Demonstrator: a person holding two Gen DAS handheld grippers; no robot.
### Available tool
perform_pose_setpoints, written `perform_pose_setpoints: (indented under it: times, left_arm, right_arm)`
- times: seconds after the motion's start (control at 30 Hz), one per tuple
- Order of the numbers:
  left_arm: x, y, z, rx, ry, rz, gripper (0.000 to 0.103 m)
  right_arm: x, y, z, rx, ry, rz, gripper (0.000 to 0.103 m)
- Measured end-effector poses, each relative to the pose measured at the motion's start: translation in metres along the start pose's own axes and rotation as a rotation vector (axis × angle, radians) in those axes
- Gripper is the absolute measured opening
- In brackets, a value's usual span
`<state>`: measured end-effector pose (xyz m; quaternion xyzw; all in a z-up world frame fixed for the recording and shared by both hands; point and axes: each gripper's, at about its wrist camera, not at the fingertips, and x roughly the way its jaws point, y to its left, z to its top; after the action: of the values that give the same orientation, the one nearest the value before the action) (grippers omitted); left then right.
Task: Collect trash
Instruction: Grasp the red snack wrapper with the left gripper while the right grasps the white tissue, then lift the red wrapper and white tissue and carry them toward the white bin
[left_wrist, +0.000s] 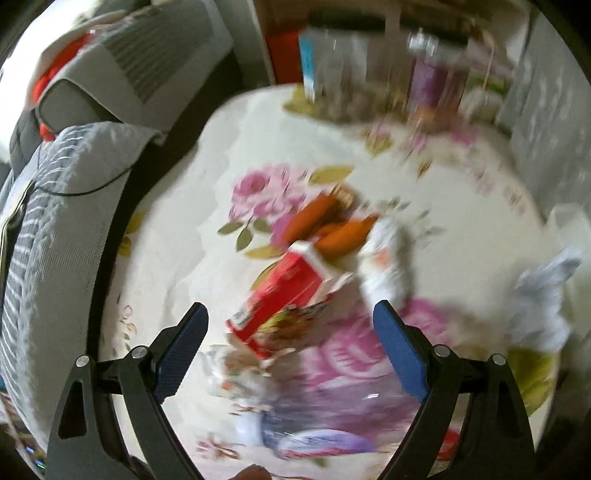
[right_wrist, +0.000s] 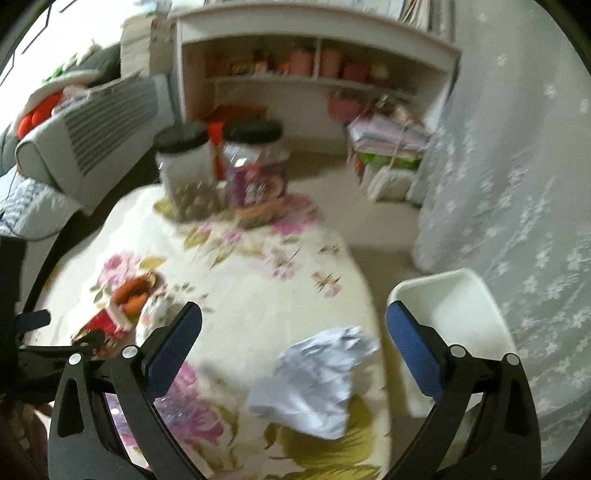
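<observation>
Left wrist view. The left hand-held gripper (left_wrist: 290, 315) is spread wide with nothing between its blue pads; it hangs over a round tabletop (left_wrist: 221, 147) covered in a cream cloth printed with pink flowers. The picture is blurred. Directly ahead of the fingers lies a red carton (left_wrist: 280, 291), tilted, with its white end pointing away. Just beyond it, touching or nearly so, are orange peel pieces (left_wrist: 332, 229). To the right of the carton lies a crumpled white wrapper (left_wrist: 388, 254), close to the right fingertip. Further right, near the tabletop edge, sits a crumpled paper ball (left_wrist: 543, 299). Jars stand at the far side of the tabletop, too smeared to detail. A grey striped cushion (left_wrist: 48, 229) occupies the left margin.

Right wrist view. The right hand-held gripper (right_wrist: 293, 321) is likewise fully spread and holds nothing. The crumpled paper ball (right_wrist: 317, 384) lies on the tabletop (right_wrist: 258, 280) between and just ahead of its fingers, not touching either pad. A white bin (right_wrist: 461, 310) stands off the right edge of the tabletop, lower down, behind the right finger. The red carton (right_wrist: 103, 325), orange peel pieces (right_wrist: 131, 293) and white wrapper (right_wrist: 155, 314) are clustered at the left, with the left hand-held gripper (right_wrist: 33, 321) partly visible beside them. Two black-lidded jars (right_wrist: 255, 162) stand at the far side. A white shelf unit (right_wrist: 314, 66) stands behind; a lace curtain (right_wrist: 517, 184) hangs at right.
</observation>
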<state>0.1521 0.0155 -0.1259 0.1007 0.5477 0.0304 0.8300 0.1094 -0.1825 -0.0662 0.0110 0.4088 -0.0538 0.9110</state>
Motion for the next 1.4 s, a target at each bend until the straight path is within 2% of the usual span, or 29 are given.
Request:
perform_pose_setpoints:
  times: [0.13,0.3,0.43,0.63,0.9,0.97,1.07,1.1,1.13,1.2,1.4]
  left_arm:
    - [0.029,0.013,-0.002,0.035,0.091,-0.067,0.088]
    - [0.051,0.017,-0.008,0.089,0.104,-0.075,0.087]
    - [0.072,0.025,-0.012,0.097,0.142,-0.134,0.063]
    - [0.062,0.051,-0.005,0.025,0.088,-0.183,0.051]
    - [0.034,0.118,0.002,-0.168,-0.013,-0.187,0.051]
    - [0.029,0.131,0.002,-0.208,-0.030,-0.187,0.051]
    - [0.025,0.146,0.001,-0.248,-0.049,-0.189,0.051]
    - [0.024,0.149,0.002,-0.260,-0.056,-0.189,0.051]
    - [0.023,0.153,0.003,-0.271,-0.062,-0.189,0.051]
    - [0.022,0.157,0.005,-0.298,-0.073,-0.185,0.051]
    - [0.012,0.158,0.009,-0.354,-0.137,-0.154,0.051]
  right_arm:
    - [0.016,0.018,-0.002,-0.033,0.067,0.050,0.096]
    - [0.041,0.041,-0.002,-0.061,0.168,0.128,0.096]
    - [0.070,0.058,-0.002,-0.044,0.276,0.211,0.096]
    - [0.101,0.093,-0.005,-0.075,0.351,0.284,0.096]
    - [0.125,0.141,-0.008,-0.165,0.409,0.312,0.095]
    - [0.131,0.150,-0.012,-0.191,0.430,0.305,0.088]
    - [0.137,0.158,-0.019,-0.238,0.454,0.268,0.069]
    - [0.133,0.160,-0.018,-0.259,0.424,0.250,0.052]
    - [0.132,0.161,-0.016,-0.265,0.416,0.254,0.040]
    - [0.128,0.159,-0.011,-0.232,0.408,0.280,0.038]
    - [0.088,0.155,0.013,-0.186,0.238,0.300,0.038]
